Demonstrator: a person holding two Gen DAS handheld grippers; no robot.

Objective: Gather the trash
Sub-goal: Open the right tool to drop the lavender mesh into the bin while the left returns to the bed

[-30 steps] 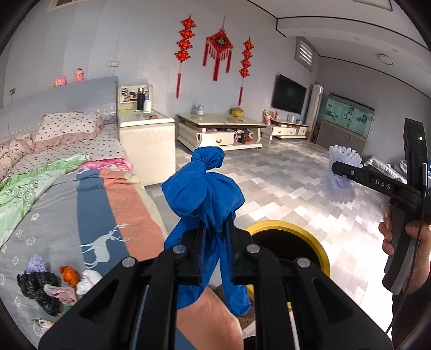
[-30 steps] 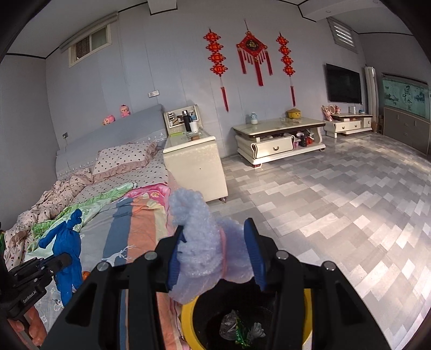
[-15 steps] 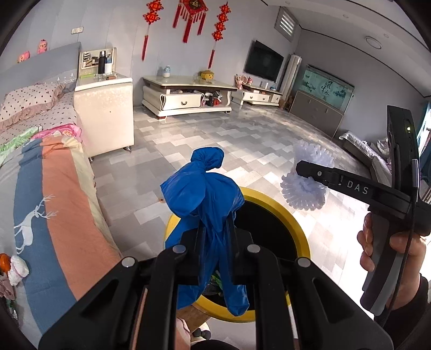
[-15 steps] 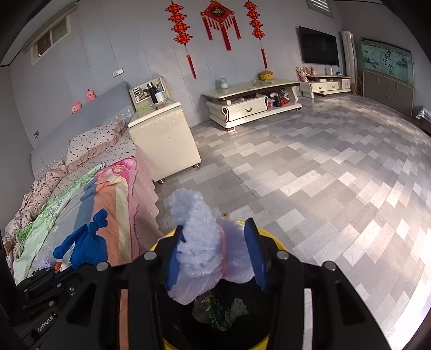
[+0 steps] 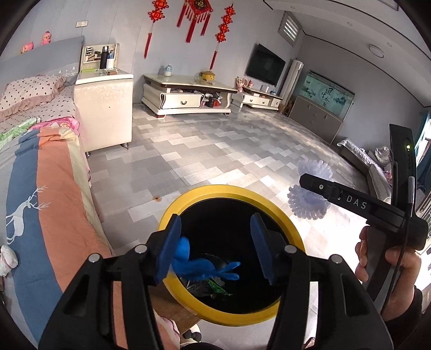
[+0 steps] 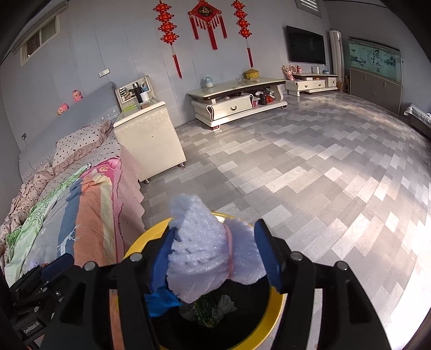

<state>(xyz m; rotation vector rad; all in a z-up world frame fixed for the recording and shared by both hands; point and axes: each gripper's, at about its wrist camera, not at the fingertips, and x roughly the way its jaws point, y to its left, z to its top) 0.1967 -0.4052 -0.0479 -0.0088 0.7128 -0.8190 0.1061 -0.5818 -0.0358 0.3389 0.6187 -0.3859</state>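
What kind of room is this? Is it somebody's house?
Yes, most likely a home: one big room for both sleeping and living. There is a bed with a spotted pillow, a TV on the wall above low white cabinets, and red knot decorations hanging up.

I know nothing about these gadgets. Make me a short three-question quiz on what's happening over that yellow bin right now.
1. True or false: the blue bag is clamped in the left gripper.
2. Which item sits between the right gripper's fingers? A) white foam bundle B) blue bag C) green wrapper
3. Fill in: the bin's rim is coloured ____.

Key:
1. False. The jaws have just been opening and stand wide; the bag is inside the bin.
2. A. The white foam bundle is above the bin's mouth; those jaws have just been opening too.
3. Yellow.
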